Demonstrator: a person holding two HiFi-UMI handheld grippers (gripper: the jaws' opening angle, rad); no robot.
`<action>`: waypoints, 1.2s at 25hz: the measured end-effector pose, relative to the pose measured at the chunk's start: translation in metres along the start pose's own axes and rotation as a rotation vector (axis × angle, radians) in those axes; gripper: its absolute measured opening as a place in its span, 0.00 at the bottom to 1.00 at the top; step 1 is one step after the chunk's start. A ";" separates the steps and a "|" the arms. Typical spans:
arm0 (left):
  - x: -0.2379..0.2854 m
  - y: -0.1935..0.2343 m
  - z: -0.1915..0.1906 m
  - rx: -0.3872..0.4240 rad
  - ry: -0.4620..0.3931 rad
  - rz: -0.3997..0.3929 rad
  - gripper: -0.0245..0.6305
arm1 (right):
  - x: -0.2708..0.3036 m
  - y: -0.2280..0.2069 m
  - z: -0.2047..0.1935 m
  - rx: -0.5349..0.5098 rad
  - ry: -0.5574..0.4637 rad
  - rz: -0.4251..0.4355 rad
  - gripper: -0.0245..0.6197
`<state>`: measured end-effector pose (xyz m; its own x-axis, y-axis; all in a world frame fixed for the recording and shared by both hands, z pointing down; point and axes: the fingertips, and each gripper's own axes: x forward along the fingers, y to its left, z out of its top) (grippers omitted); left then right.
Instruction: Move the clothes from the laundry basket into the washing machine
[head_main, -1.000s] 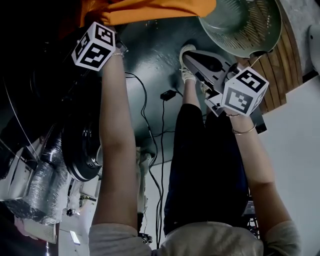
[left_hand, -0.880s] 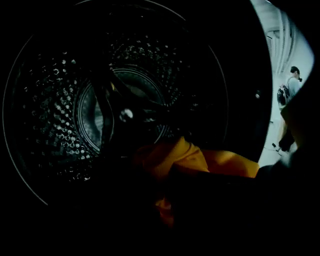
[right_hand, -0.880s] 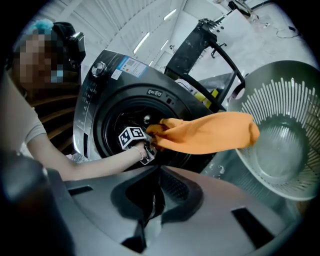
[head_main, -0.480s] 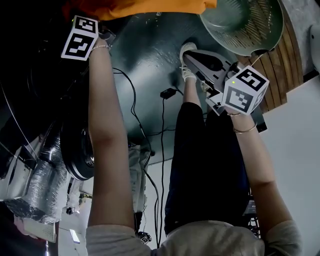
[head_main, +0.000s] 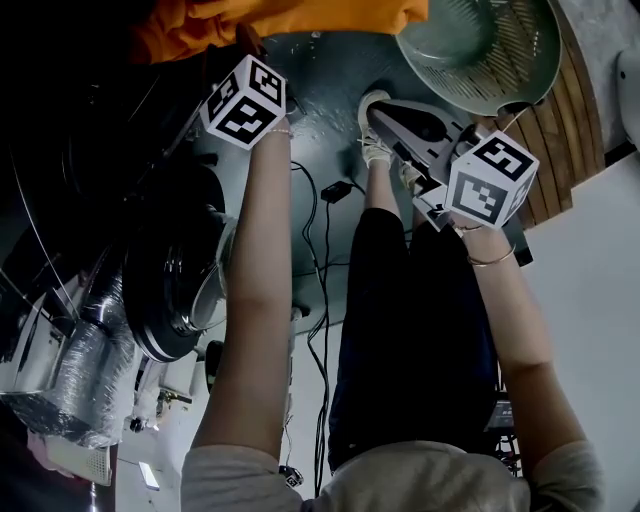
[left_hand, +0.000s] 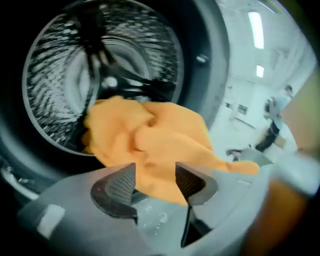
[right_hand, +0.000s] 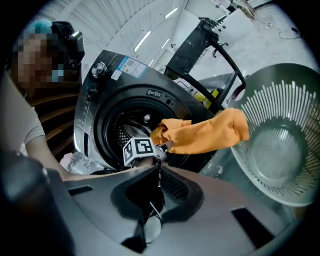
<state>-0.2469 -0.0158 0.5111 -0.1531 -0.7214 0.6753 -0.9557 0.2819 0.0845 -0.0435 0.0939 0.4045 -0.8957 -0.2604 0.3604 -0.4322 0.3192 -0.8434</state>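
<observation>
The orange garment (right_hand: 200, 132) lies across the mouth of the washing machine (right_hand: 92, 95). Its long axis runs roughly level. The bunched end sits at the lip of the drum (left_hand: 55, 75) and points into the machine. The narrower, flatter end stretches out of the opening and points toward the laundry basket (right_hand: 280, 150). In the left gripper view the cloth heaps against the drum's lower rim, with a thin tail trailing off to the right.

The left gripper (left_hand: 155, 170) is just in front of the heap at the door opening. Its jaws have just been opening and now stand apart. The garment's lower edge shows in the gap between the tips, and the ribbed pads (left_hand: 120, 184) do not press on it.

Of the two containers, the perforated steel drum holds only the garment's bunched end. The pale green basket tilts its open side toward the right gripper view, and its slotted wall and smooth bottom show bare.

The right gripper (right_hand: 159, 175) is near the basket, well apart from the garment, with its jaws closed together
</observation>
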 end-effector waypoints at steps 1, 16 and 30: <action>0.004 -0.012 -0.004 0.039 0.012 -0.025 0.39 | 0.000 0.000 0.000 0.001 -0.001 -0.002 0.07; 0.031 -0.033 0.021 0.199 0.052 -0.135 0.17 | -0.004 -0.015 0.003 -0.001 -0.001 -0.065 0.07; 0.000 0.088 0.154 0.107 -0.249 0.187 0.11 | 0.000 0.004 0.012 -0.023 -0.007 -0.044 0.07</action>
<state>-0.3702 -0.0883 0.4056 -0.3723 -0.7996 0.4713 -0.9243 0.3653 -0.1104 -0.0441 0.0843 0.3967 -0.8751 -0.2808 0.3942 -0.4734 0.3278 -0.8176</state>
